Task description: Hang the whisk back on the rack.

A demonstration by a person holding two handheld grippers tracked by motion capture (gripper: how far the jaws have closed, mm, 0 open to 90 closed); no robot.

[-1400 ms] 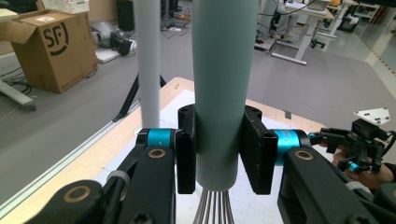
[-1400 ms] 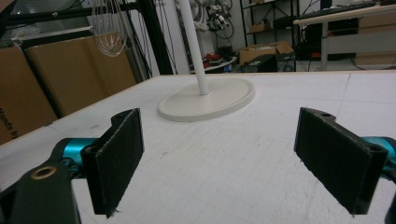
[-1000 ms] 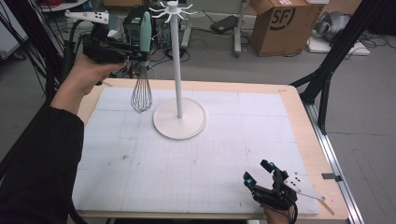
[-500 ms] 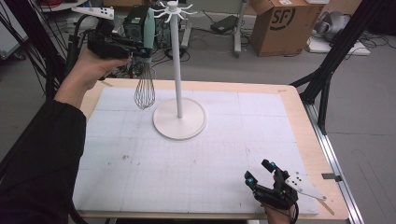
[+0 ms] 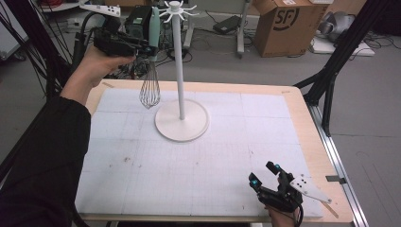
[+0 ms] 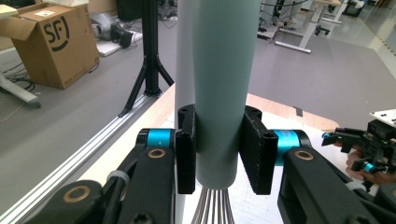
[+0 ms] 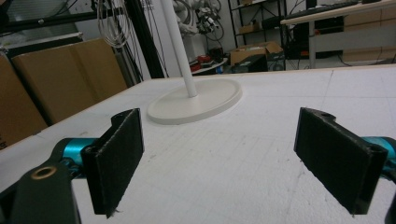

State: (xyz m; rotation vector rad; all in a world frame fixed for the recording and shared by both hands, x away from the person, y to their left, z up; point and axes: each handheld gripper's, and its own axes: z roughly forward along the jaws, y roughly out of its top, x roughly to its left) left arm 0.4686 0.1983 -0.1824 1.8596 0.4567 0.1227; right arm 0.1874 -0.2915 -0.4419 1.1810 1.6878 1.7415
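whisk (image 5: pixel 150 87) hanging wires-down, handle clamped in raised left gripper (image 5: pixel 150 48), beside stand pole (image 5: pixel 178 71)

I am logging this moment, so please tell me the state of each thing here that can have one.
Whisk: lifted, hanging wires down, beside the stand's pole, not hooked.
Stand: upright on the table, hooks bare.
Left gripper: shut on the whisk's handle.
Right gripper: open, holding nothing, low over the table.
Box: flaps open.
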